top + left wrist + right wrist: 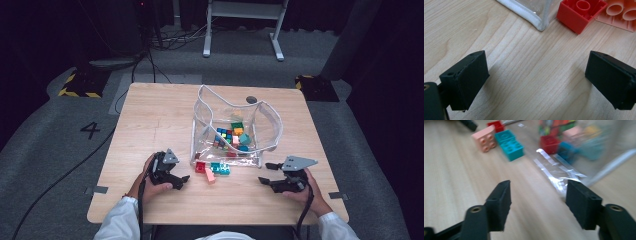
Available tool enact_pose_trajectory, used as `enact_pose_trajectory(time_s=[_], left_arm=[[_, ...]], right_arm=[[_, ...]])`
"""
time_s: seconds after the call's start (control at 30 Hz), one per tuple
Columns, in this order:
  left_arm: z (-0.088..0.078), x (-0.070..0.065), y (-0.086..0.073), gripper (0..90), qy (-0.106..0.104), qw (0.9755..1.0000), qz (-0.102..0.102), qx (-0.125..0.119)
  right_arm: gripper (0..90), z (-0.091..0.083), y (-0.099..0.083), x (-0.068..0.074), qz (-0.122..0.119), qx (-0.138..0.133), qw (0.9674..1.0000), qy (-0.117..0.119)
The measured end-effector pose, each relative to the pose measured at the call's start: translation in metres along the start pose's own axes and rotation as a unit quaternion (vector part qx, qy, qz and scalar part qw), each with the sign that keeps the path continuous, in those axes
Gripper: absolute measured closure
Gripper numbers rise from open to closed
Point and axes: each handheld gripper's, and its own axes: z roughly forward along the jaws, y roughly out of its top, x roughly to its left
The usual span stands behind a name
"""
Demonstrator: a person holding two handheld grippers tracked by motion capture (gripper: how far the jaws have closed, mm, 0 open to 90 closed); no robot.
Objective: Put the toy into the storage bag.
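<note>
A clear plastic bag (235, 127) with several coloured bricks inside lies on the wooden table (150, 120). In front of its mouth sit a red brick (200, 167), a pink brick (210, 175) and teal bricks (220, 168). My left gripper (181, 181) rests low at the near left, open and empty, pointing at the red brick (579, 13) and pink brick (621, 12). My right gripper (266, 173) hovers near the table at the near right, open and empty, aimed left toward the pink brick (484, 138), teal bricks (509, 143) and bag (584, 147).
The bag's white-edged corner (537, 21) lies just ahead of my left gripper. Bare wood stretches across the left half and near edge of the table. A dark round spot (251, 99) sits behind the bag. Beyond the table are grey floor, cables and a white frame.
</note>
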Motion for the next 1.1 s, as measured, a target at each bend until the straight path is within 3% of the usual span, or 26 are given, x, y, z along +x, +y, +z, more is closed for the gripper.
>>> enact_pose_trajectory(time_s=[0.07, 0.2, 0.23, 0.37, 0.5, 0.6, 0.67, 0.73, 0.83, 0.97, 1.0, 1.1], left_arm=[[0.000, 0.000, 0.000, 4.9, 0.000, 1.0000, 0.000, 0.000], [0.000, 0.000, 0.000, 4.8, 0.000, 1.0000, 0.000, 0.000], [0.000, 0.000, 0.000, 4.9, 0.000, 1.0000, 0.000, 0.000], [0.000, 0.000, 0.000, 4.8, 0.000, 1.0000, 0.000, 0.000], [0.000, 0.000, 0.000, 4.8, 0.000, 1.0000, 0.002, 0.002], [0.000, 0.000, 0.000, 4.8, 0.000, 1.0000, 0.002, 0.002], [0.000, 0.000, 0.000, 4.8, 0.000, 1.0000, 0.002, 0.002], [0.000, 0.000, 0.000, 4.8, 0.000, 1.0000, 0.002, 0.002], [-0.001, 0.000, 0.000, 4.8, 0.004, 1.0000, 0.004, 0.002], [-0.001, 0.000, 0.000, 4.9, 0.004, 1.0000, 0.007, 0.000], [-0.001, 0.000, 0.000, 4.8, 0.004, 1.0000, 0.007, 0.001], [-0.001, 0.000, 0.000, 4.8, 0.003, 1.0000, 0.007, 0.000]], right_arm=[[39.3, 0.019, 0.001, 0.010, -0.022, 0.036, 0.9991, 0.001], [39.2, 0.039, 0.007, 0.020, -0.041, 0.042, 0.9982, 0.013], [39.4, 0.043, 0.009, 0.024, -0.019, 0.050, 0.9984, 0.014], [39.6, 0.061, 0.015, 0.024, -0.026, 0.030, 0.9988, 0.029], [42.4, 0.076, 0.020, 0.028, -0.017, 0.045, 0.9984, 0.030], [41.5, 0.084, 0.027, 0.034, -0.021, 0.045, 0.9987, 0.013], [38.9, 0.091, 0.030, 0.033, -0.045, 0.033, 0.9983, 0.015], [35.9, 0.095, 0.034, 0.037, -0.021, 0.039, 0.9990, 0.011], [34.3, 0.102, 0.039, 0.038, -0.021, 0.043, 0.9988, 0.005], [35.1, 0.108, 0.043, 0.038, -0.036, 0.038, 0.9986, 0.009], [35.0, 0.108, 0.043, 0.040, -0.026, 0.043, 0.9987, 0.006], [34.3, 0.111, 0.045, 0.041, -0.046, 0.035, 0.9983, 0.008]])
